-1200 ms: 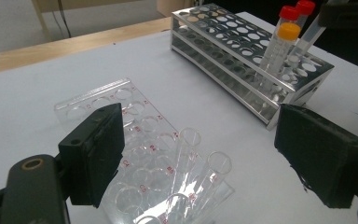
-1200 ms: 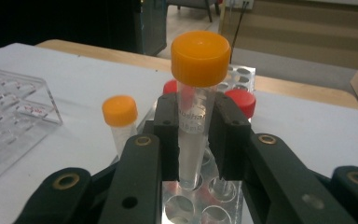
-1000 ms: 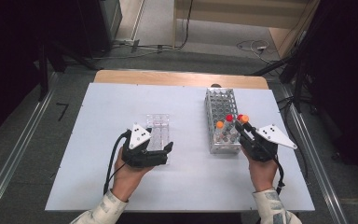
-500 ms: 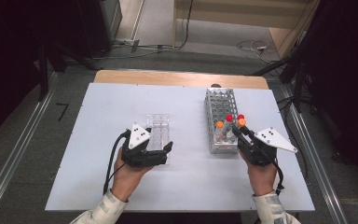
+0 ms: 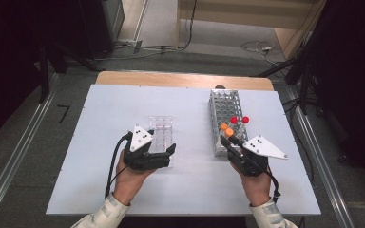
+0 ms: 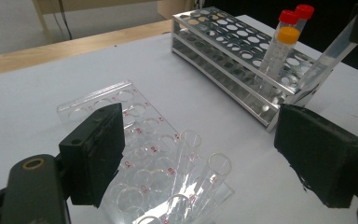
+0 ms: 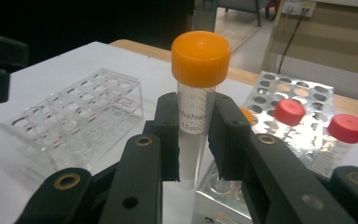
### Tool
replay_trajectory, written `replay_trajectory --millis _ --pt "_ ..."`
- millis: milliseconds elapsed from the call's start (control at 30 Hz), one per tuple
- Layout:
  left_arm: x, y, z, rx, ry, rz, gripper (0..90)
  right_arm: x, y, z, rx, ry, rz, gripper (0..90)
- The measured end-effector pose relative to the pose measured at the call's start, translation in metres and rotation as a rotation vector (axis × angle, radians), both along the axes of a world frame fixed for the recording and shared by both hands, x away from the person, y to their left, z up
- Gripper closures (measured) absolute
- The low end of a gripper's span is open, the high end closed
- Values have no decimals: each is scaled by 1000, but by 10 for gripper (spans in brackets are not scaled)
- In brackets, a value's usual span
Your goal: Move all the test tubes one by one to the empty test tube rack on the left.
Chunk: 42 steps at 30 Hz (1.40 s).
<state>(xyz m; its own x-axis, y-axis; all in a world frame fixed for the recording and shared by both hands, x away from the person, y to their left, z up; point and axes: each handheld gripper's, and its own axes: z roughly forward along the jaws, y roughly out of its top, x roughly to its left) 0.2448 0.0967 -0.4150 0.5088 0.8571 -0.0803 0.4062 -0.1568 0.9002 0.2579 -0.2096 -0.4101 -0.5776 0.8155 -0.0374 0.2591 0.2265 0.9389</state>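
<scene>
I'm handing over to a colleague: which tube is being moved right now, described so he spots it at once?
Start at the metal rack on the right side of the white table. At its near end, the right gripper pinches a clear tube upright. Its orange cap is lifted free, unlike the tubes still standing in the rack.

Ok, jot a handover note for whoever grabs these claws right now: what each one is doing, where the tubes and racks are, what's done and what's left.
Right claw: shut on an orange-capped tube, lifted clear beside the metal rack.
Left claw: open, jaws either side of the near end of the clear plastic rack, apparently to steady it.
Metal rack holds one more orange-capped tube and two red-capped tubes. The clear rack has a couple of uncapped glass tubes at its near end.
Done: one capped tube pulled.
Left, likely: seat it in the clear rack, then move the other three.
</scene>
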Motion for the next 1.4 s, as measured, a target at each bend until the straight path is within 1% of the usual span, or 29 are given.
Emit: replay_trajectory --millis 233,467,700,767,867,900,1000,1067,1167,1267,1400 --pt "0 -1 0 -1 1 -3 169 -5 16 -7 -22 13 52 713" --pt "-1 -3 0 -10 -1 -14 181 -9 32 -15 -39 42 105 713" --pt "-6 -10 2 -20 -3 -57 205 -15 49 -27 -62 62 169 713" --pt "-8 -13 3 -27 -2 -69 211 -16 55 -31 -77 67 188 713" --pt "-13 -19 6 -36 -10 -103 230 -17 63 -37 -81 91 212 713" --pt "-15 -21 6 -44 -16 -119 248 -17 65 -38 -84 89 220 713" --pt "-20 -27 7 -48 -25 -157 314 -20 72 -39 -81 101 239 713" --pt "-22 -30 7 -46 -32 -183 393 -22 75 -40 -81 105 254 713" --pt "-25 -34 6 -48 -31 -220 507 -25 79 -40 -82 105 268 713" --pt "-25 -36 4 -41 -27 -246 561 -26 80 -39 -79 109 271 713" --pt "-26 -39 2 -34 -22 -256 623 -28 81 -38 -77 106 280 713"
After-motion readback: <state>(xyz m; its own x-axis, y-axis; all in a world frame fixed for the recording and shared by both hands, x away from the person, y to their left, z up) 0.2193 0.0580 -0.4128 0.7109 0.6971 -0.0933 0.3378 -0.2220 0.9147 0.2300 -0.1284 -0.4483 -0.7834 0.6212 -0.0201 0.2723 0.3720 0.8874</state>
